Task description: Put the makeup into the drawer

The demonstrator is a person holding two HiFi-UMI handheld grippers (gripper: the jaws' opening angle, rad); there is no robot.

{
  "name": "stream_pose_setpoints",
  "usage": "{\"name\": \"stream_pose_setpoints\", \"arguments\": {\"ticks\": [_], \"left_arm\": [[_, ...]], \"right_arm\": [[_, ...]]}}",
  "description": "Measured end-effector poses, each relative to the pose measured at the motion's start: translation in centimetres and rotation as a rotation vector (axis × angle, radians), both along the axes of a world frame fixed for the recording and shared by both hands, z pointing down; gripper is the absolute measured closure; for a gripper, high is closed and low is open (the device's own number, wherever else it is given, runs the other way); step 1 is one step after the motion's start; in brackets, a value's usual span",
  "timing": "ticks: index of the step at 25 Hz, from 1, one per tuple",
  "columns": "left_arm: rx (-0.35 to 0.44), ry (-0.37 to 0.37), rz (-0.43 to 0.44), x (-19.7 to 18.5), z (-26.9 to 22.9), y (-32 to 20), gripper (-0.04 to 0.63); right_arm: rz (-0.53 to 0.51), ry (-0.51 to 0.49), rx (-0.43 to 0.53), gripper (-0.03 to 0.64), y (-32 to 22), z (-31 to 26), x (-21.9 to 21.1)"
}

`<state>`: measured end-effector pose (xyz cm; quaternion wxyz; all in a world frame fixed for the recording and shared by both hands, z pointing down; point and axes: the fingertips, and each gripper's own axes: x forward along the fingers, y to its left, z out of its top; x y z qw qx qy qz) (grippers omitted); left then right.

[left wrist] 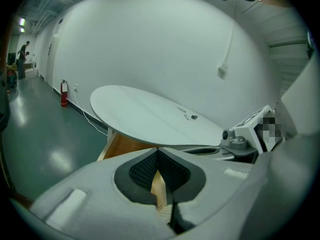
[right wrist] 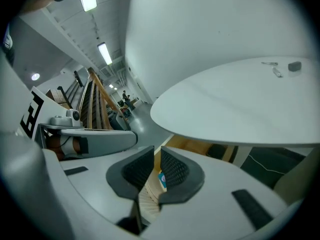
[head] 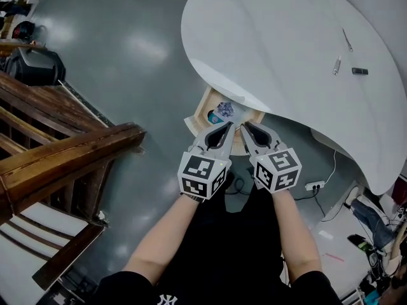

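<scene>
Both grippers at the open drawer under the white table, the makeup inside it.

The left gripper (left wrist: 158, 152) has its jaws closed tip to tip with nothing between them; only a sliver of pale wood shows behind the pads. Just beside it, the right gripper (right wrist: 156, 153) holds its jaws a narrow slit apart and grips nothing. Both point forward and down, with their tips close together at the near edge of the drawer (head: 201, 109), which stands pulled out beneath the rim of the table (head: 286, 37). The makeup (head: 222, 114) lies inside the drawer towards its left side, a blue-labelled piece next to a patterned one. Far out on the tabletop, well apart from the drawer, lie two thin sticks (head: 337, 65) and a small dark block (head: 359, 71). A wooden railing (head: 70, 151) stands at the left.
</scene>
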<state>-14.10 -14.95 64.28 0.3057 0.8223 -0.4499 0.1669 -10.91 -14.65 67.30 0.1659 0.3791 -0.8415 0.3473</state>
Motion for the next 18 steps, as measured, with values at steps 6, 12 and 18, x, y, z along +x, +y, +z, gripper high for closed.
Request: {"name": "stream_pose_setpoints", "arguments": {"ticks": [6, 12, 18], "left_arm": [[0.033, 0.0, 0.021, 0.9, -4.0, -0.2, 0.588], [0.081, -0.006, 0.05, 1.8, -8.1, -0.8, 0.587], [0.138, 0.001, 0.078, 3.0, -12.5, -1.2, 0.587]], "right_arm": [[0.031, -0.006, 0.058, 0.592, -0.5, -5.0, 1.3], [0.059, 0.018, 0.123, 0.597, -1.1, -9.7, 2.6], [0.094, 0.031, 0.199, 0.598, -1.9, -14.4, 4.1]]}}
